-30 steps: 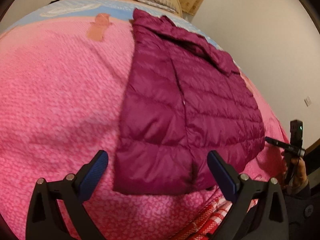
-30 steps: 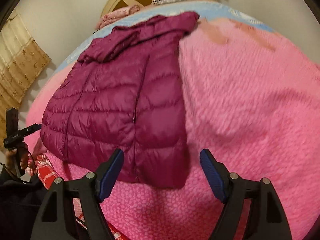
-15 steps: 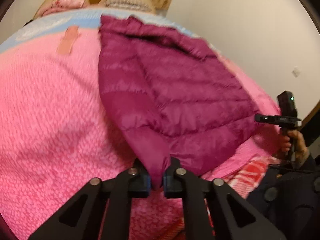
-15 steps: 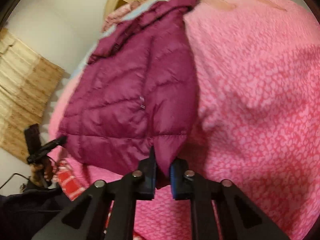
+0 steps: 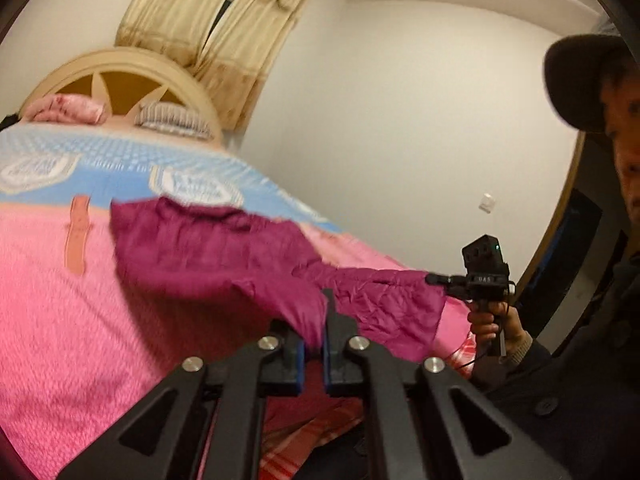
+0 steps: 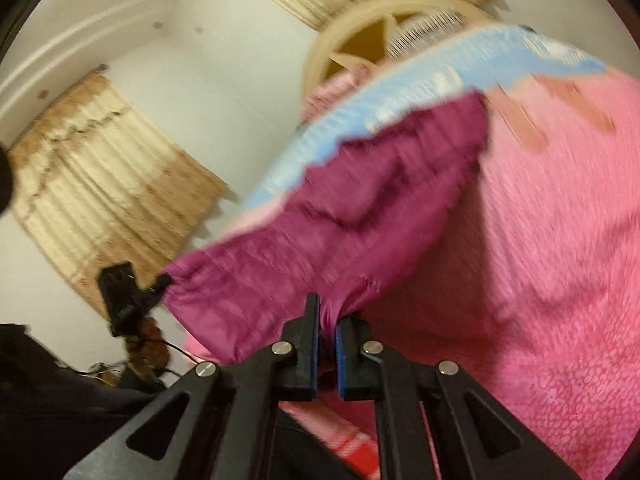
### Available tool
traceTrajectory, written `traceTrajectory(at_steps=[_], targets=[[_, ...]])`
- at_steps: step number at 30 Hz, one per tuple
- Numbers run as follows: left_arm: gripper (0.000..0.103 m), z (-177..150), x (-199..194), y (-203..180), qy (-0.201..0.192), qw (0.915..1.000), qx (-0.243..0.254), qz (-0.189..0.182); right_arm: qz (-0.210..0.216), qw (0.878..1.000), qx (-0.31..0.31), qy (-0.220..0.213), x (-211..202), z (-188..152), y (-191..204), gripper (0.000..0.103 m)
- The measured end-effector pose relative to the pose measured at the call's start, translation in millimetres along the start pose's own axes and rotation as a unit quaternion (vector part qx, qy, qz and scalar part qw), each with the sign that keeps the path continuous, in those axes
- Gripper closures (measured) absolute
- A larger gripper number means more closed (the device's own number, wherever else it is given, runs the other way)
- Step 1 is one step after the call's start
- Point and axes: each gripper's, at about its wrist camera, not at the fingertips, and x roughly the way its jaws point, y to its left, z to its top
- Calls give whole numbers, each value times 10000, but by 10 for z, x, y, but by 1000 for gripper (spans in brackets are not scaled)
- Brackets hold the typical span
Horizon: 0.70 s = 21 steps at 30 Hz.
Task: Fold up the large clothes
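A magenta quilted down jacket (image 5: 208, 256) lies on the pink bedspread (image 5: 60, 320), its hem lifted off the bed. My left gripper (image 5: 314, 344) is shut on one hem corner, the cloth pinched between its blue pads. My right gripper (image 6: 327, 340) is shut on the other hem corner of the jacket (image 6: 360, 216). Each wrist view shows the other gripper at the far hem corner: the right gripper (image 5: 436, 279) in a hand, and the left gripper (image 6: 162, 282). The collar end still rests on the bed near the blue band.
A cream headboard (image 5: 120, 68) with pillows (image 5: 172, 120) stands at the bed's far end, with beige curtains (image 5: 216, 32) behind. A person (image 5: 592, 320) in a dark coat and cap stands at the bed's foot. A red checked cloth (image 5: 304, 436) hangs below the grippers.
Both grippers went from open to shut on the jacket's hem corners, then rose and tilted up, lifting the hem off the bedspread.
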Motion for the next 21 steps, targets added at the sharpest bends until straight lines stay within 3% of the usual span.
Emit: traceTrajectory(at_steps=[4, 9, 14, 21], targets=[[97, 213, -49, 203, -291, 9996, -51, 20, 17, 9988, -174, -450, -195, 298, 121, 98], [97, 632, 267, 737, -426, 9987, -241, 125, 32, 9971, -124, -750, -84, 890, -47, 98], [97, 1069, 836, 1321, -128, 9986, -172, 489, -265, 9969, -8, -745, 475, 1557, -308, 98], [97, 1320, 1639, 2022, 383, 9955, -310, 813, -863, 9947, 266, -499, 1367, 2253, -813, 98]])
